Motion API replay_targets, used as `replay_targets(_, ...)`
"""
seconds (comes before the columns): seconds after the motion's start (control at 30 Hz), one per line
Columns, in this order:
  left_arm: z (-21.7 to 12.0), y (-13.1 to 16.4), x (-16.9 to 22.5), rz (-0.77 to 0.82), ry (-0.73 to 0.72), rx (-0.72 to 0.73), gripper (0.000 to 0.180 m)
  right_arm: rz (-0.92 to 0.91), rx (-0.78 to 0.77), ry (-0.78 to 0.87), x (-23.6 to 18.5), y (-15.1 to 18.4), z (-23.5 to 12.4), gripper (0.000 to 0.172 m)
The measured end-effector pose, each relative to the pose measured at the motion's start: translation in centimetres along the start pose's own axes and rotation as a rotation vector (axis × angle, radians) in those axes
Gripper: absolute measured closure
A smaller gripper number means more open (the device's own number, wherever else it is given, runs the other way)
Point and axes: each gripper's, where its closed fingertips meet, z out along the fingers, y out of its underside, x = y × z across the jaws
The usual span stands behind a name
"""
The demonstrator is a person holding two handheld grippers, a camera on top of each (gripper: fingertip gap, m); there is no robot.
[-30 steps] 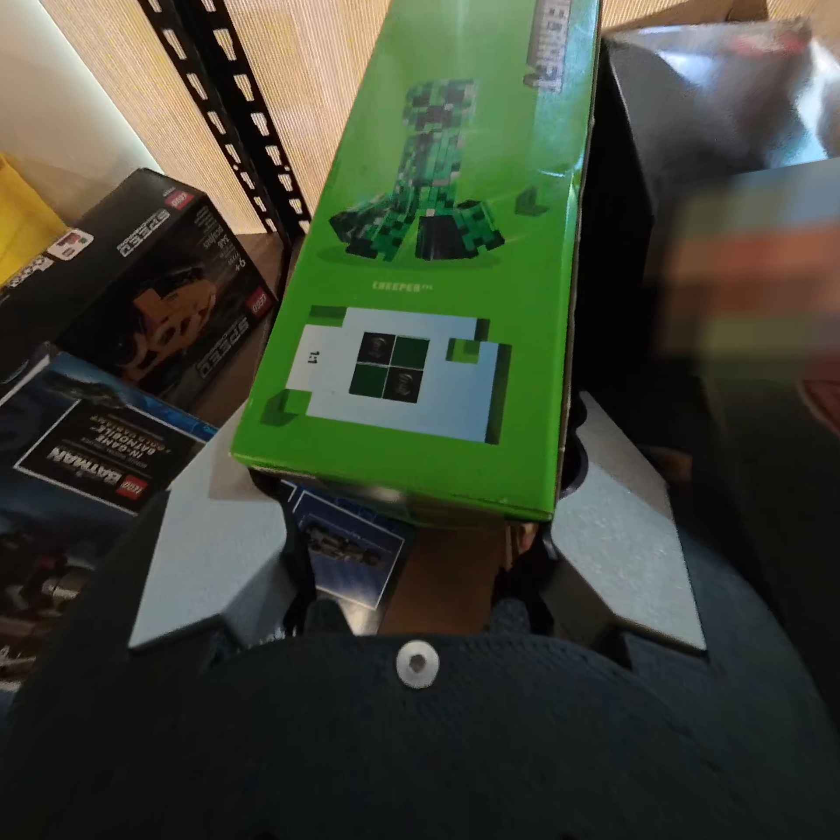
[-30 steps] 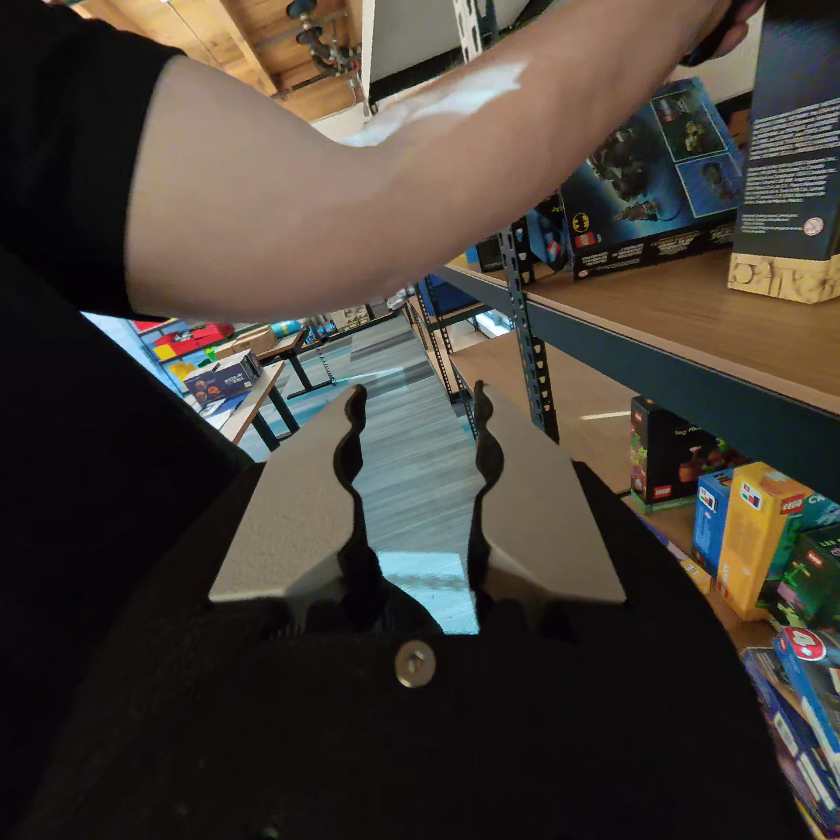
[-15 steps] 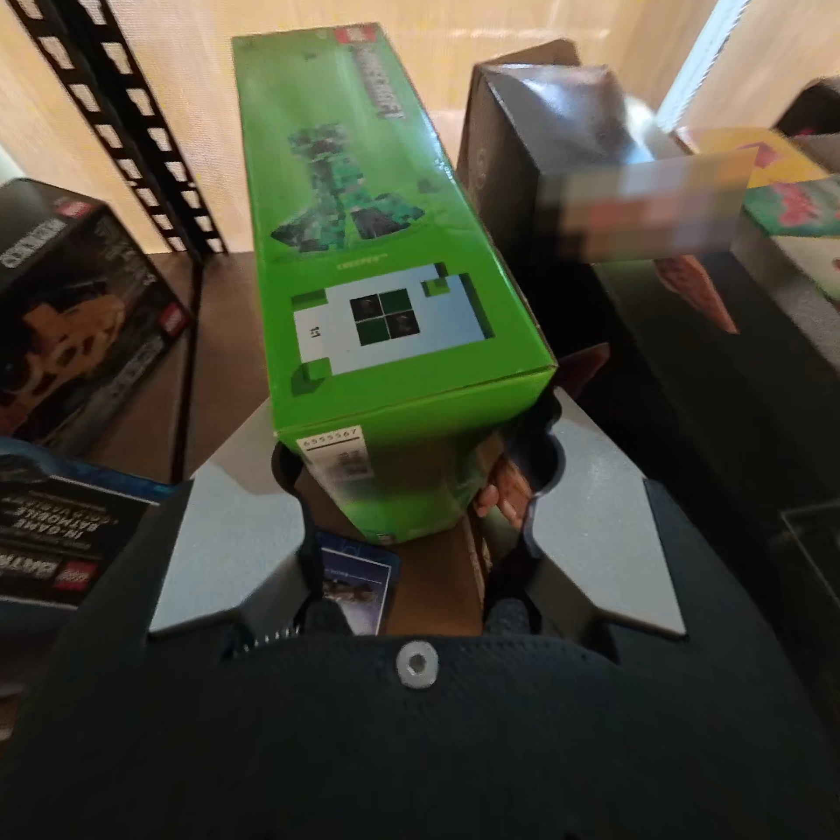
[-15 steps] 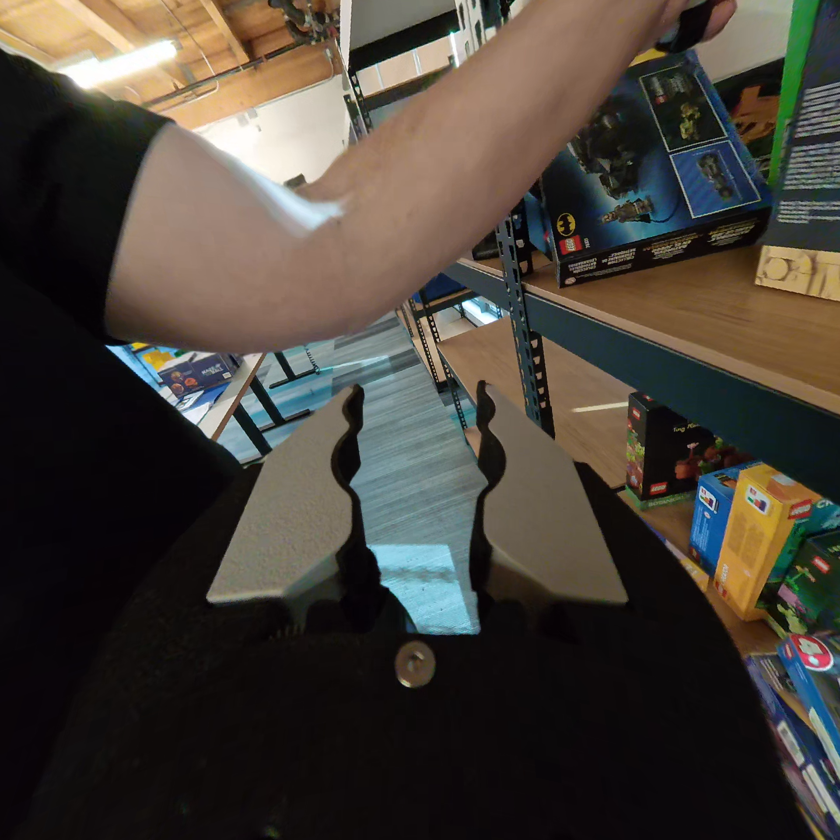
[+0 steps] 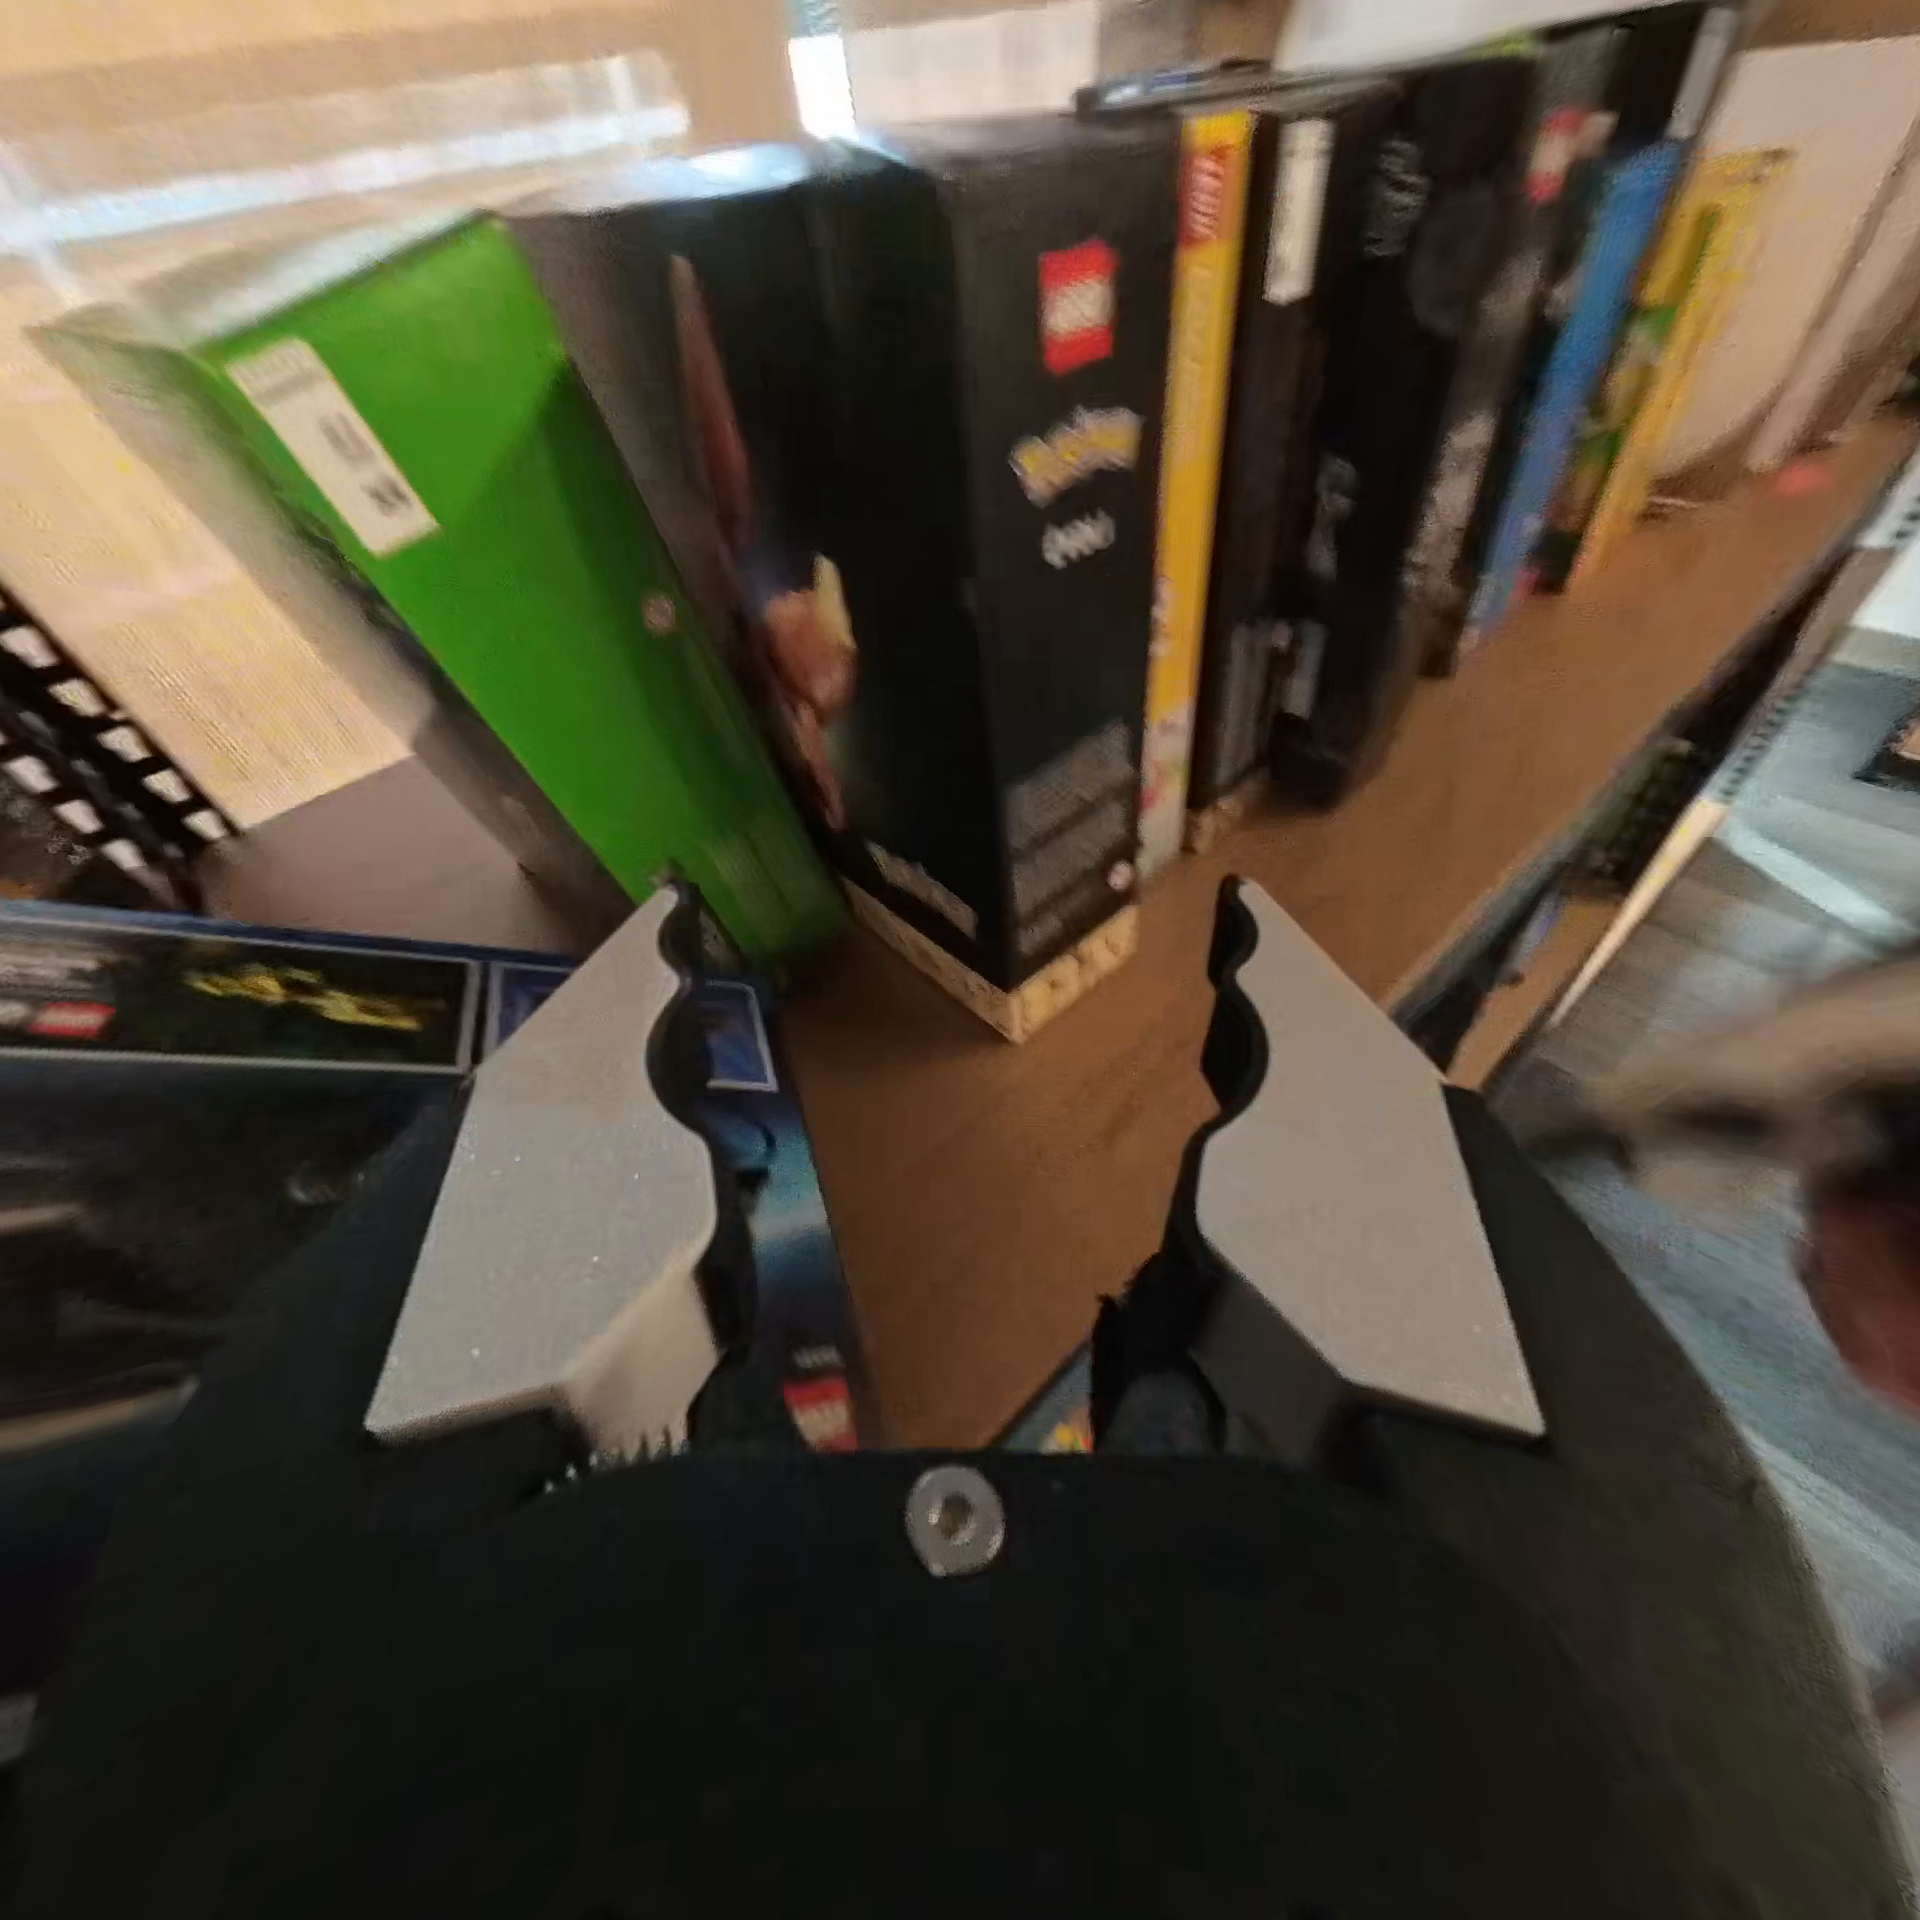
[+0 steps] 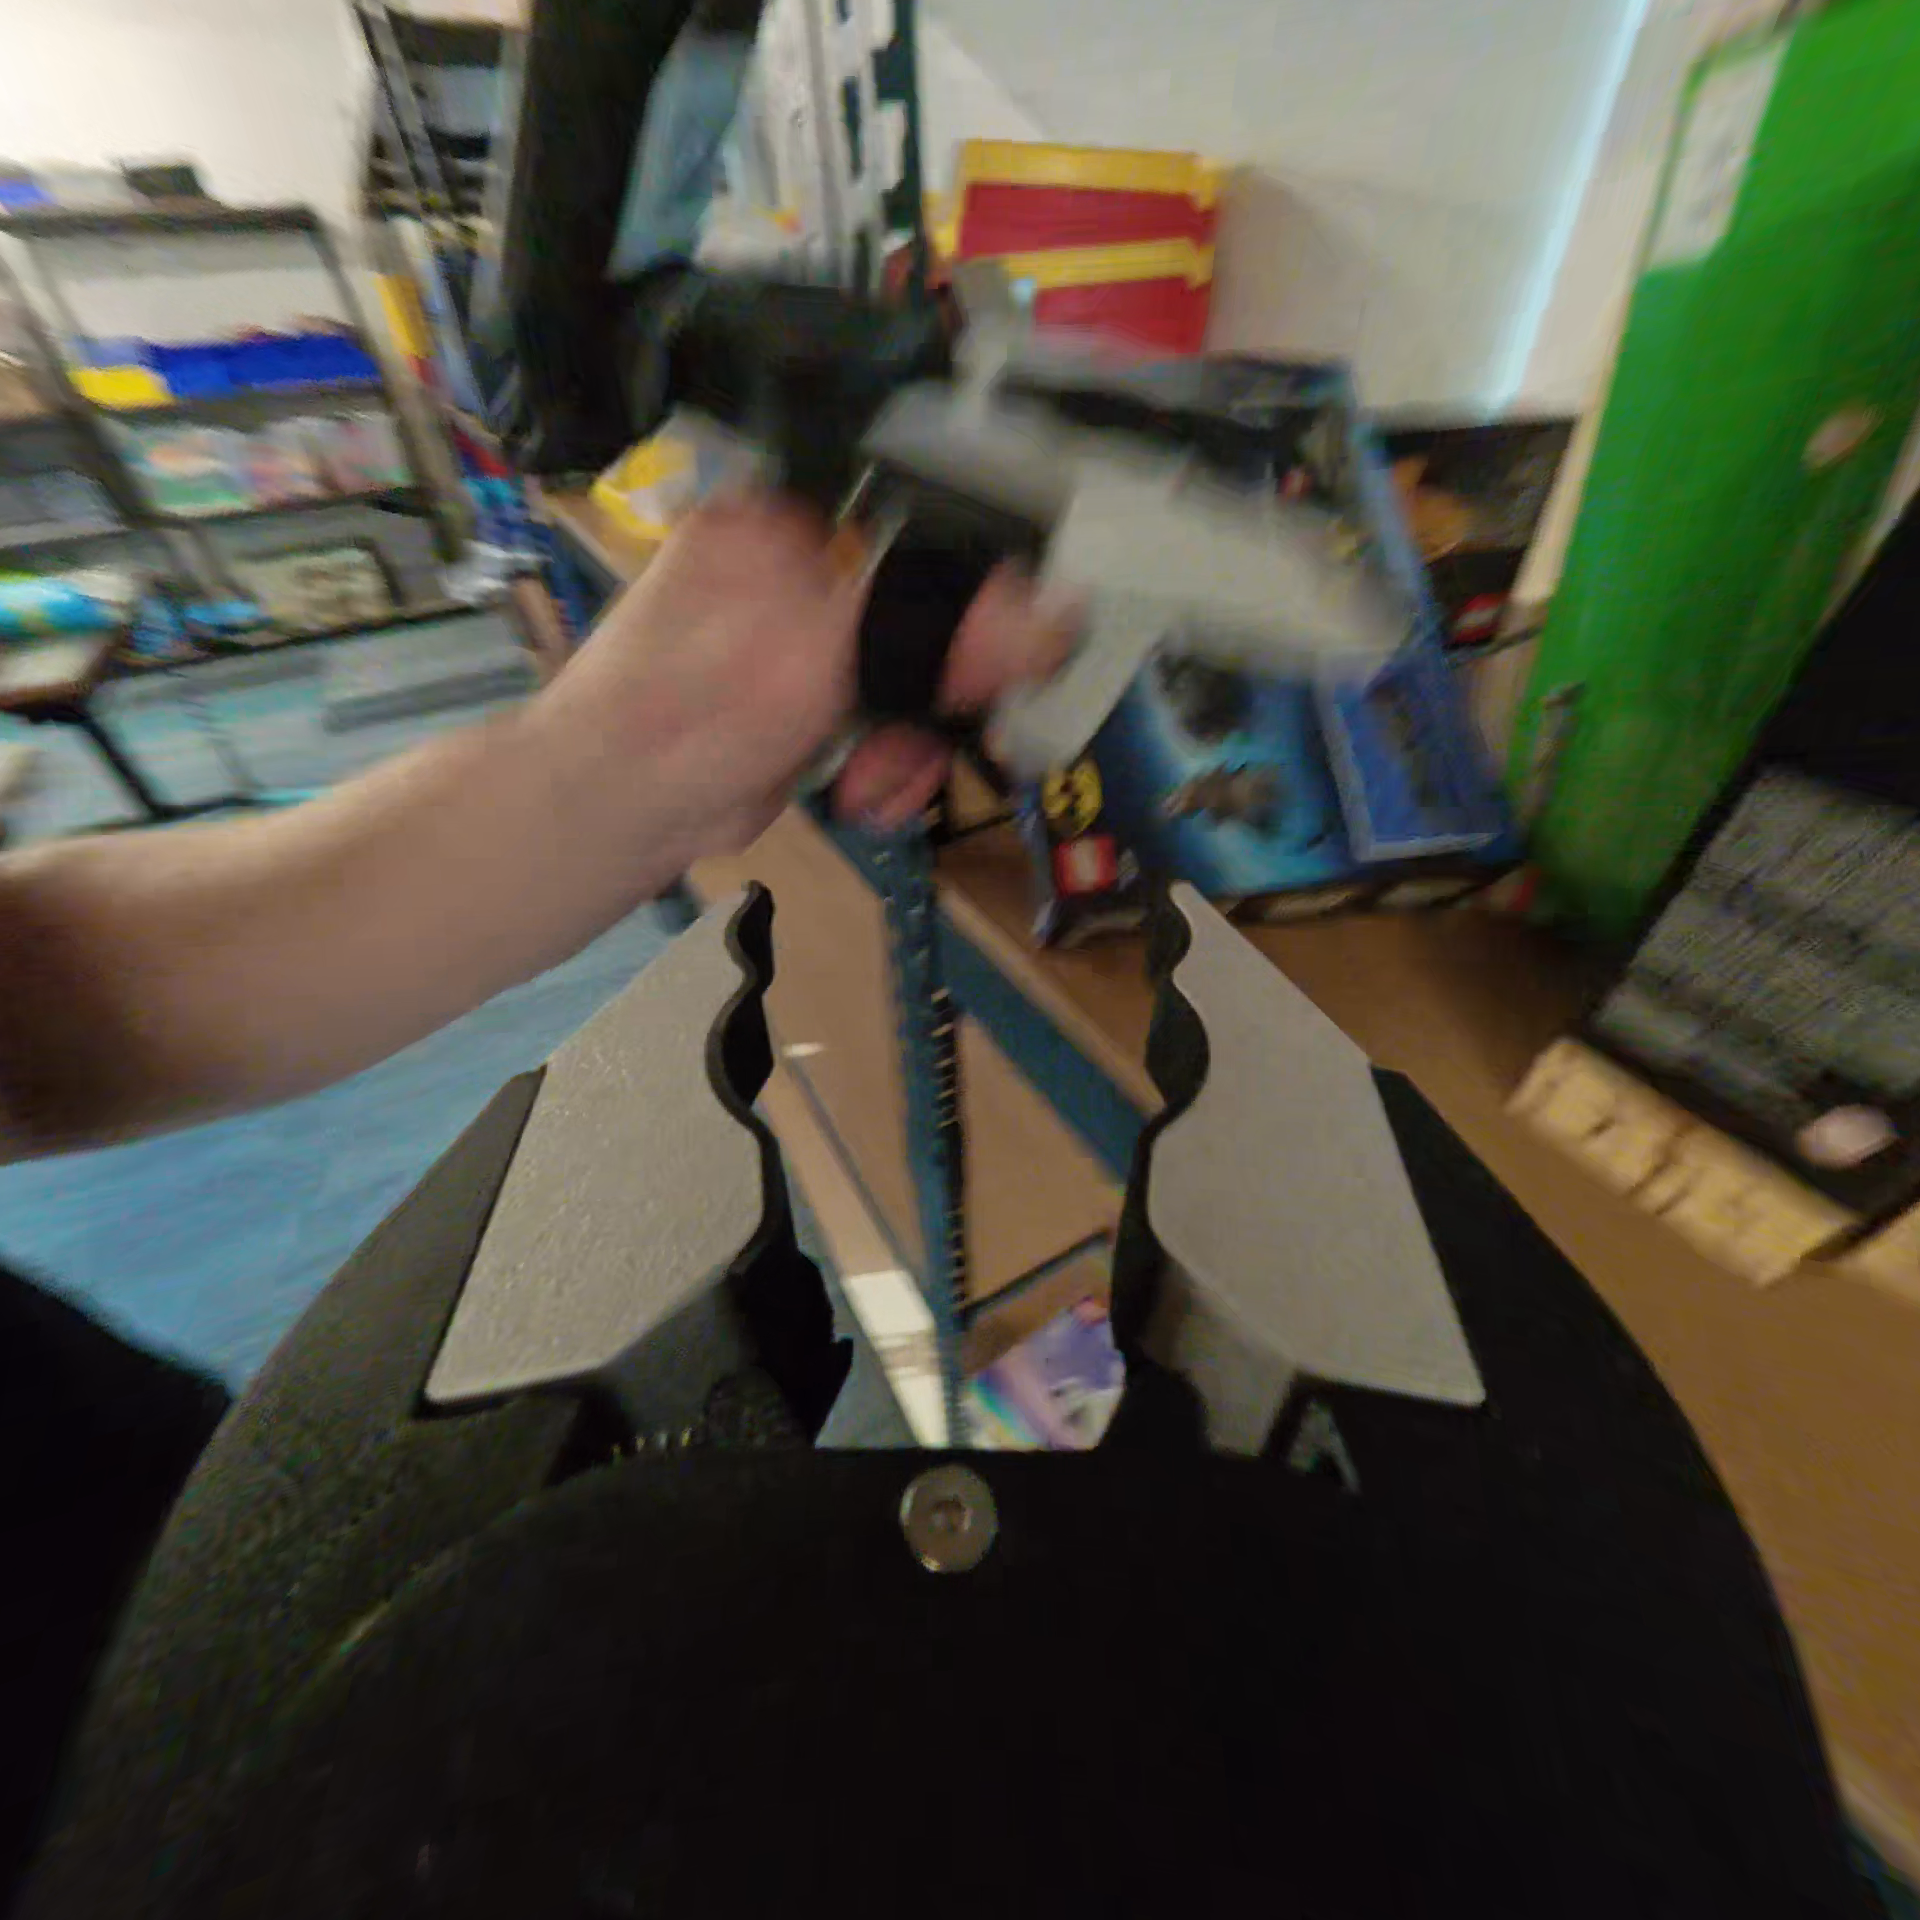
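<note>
Matt wooden shelf [image 5: 1039,1122] — glossy cardboard green box [image 5: 499,582], grainy grey gripper fingers [image 5: 561,1174].

The left gripper [image 5: 951,914] hangs wide open and bare above a wooden shelf [image 5: 1039,1143]. Just beyond its left fingertip a green box [image 5: 499,540] leans against a tall black box [image 5: 997,540]. A blue box [image 5: 208,1039] lies flat at left.

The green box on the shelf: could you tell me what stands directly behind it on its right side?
A black box stands upright against the leaning green box; past it come a yellow box and more boxes, their faces mostly covered.
</note>
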Motion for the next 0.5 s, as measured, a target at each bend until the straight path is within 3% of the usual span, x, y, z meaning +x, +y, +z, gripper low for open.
replay_targets(0.03,-0.9,1.1,1.1,0.012,0.036,0.012,0.087,-0.043,0.000,0.065,1.1,-2.1,0.9,0.106)
replay_targets(0.07,-2.0,2.4,1.8,0.012,0.048,0.023,0.090,-0.087,-0.029,0.114,2.0,-4.0,1.9,0.106)
replay_targets(0.1,-3.4,2.8,0.7,-0.093,-0.023,0.077,0.092,-0.158,-0.163,0.174,3.2,-4.2,3.4,0.105)
replay_targets(0.13,-4.7,3.9,0.8,-0.142,0.015,0.095,0.094,-0.199,-0.227,0.272,4.9,-4.9,4.6,0.104)
replay_targets(0.17,-6.1,5.1,2.8,-0.116,0.176,0.096,0.096,-0.235,-0.210,0.308,5.5,-6.5,5.8,0.104)
replay_targets(0.2,-7.3,6.0,2.8,-0.143,0.201,0.113,0.102,-0.276,-0.195,0.257,4.7,-7.5,6.8,0.121)
replay_targets(0.27,-9.3,7.8,2.4,-0.177,0.257,0.091,0.096,-0.284,-0.206,0.242,4.5,-7.7,8.1,0.106)
replay_targets(0.37,-12.9,8.3,0.7,-0.176,0.266,0.150,0.098,-0.286,-0.211,0.231,3.6,-5.1,10.0,0.093)
replay_targets(0.5,-16.2,8.5,-0.2,-0.065,0.239,0.206,0.101,-0.417,-0.315,0.295,2.8,1.6,14.2,0.071)
